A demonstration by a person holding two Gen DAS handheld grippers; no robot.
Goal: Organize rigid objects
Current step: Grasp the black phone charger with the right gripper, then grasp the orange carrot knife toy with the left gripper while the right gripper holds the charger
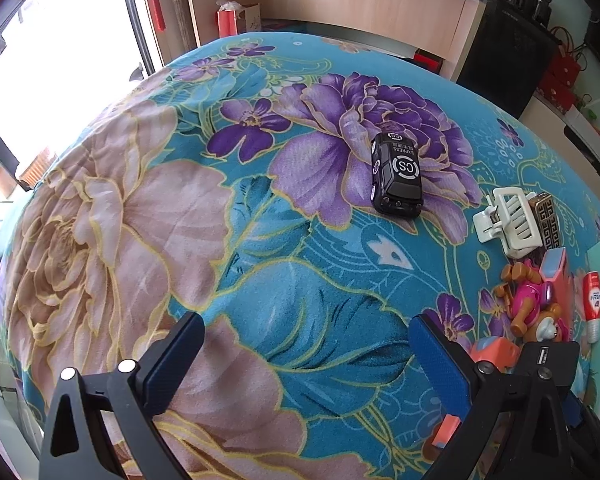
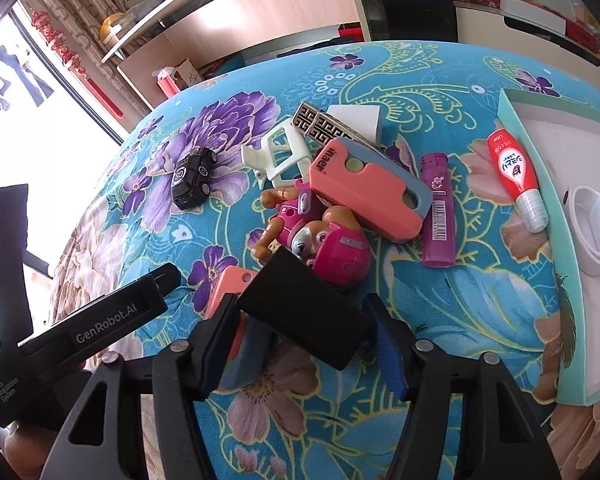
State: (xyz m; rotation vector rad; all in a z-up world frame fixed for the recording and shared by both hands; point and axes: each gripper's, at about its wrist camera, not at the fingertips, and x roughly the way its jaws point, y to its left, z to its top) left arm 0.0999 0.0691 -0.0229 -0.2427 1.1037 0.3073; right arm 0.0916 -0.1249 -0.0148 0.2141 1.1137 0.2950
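— Teal cloth [image 1: 328,320] with big purple and pink flowers covers the whole surface. What sits on it?

— A black toy car [image 1: 397,174] lies alone on a purple bloom. Off to its right the rest is heaped together: a white hair clip [image 2: 280,154], a patterned metal lighter [image 2: 324,124], a coral-and-blue folding case [image 2: 364,192], a pink toy puppy [image 2: 320,236], a purple lighter [image 2: 438,208].

— And the red tube?

— The red-and-white tube [image 2: 514,176] lies tilted across the edge of a mint-rimmed tray [image 2: 580,320], beside a white corded gadget [image 2: 596,232] in the tray.

— How do the two tools stand?

— The left gripper [image 1: 304,344] hangs above bare cloth, fingers wide apart, nothing between them. The right gripper [image 2: 300,332] has a black box [image 2: 304,312] between its fingers; the left pad touches it, but whether the right pad presses I cannot tell. A second coral piece [image 2: 230,284] lies under that box.
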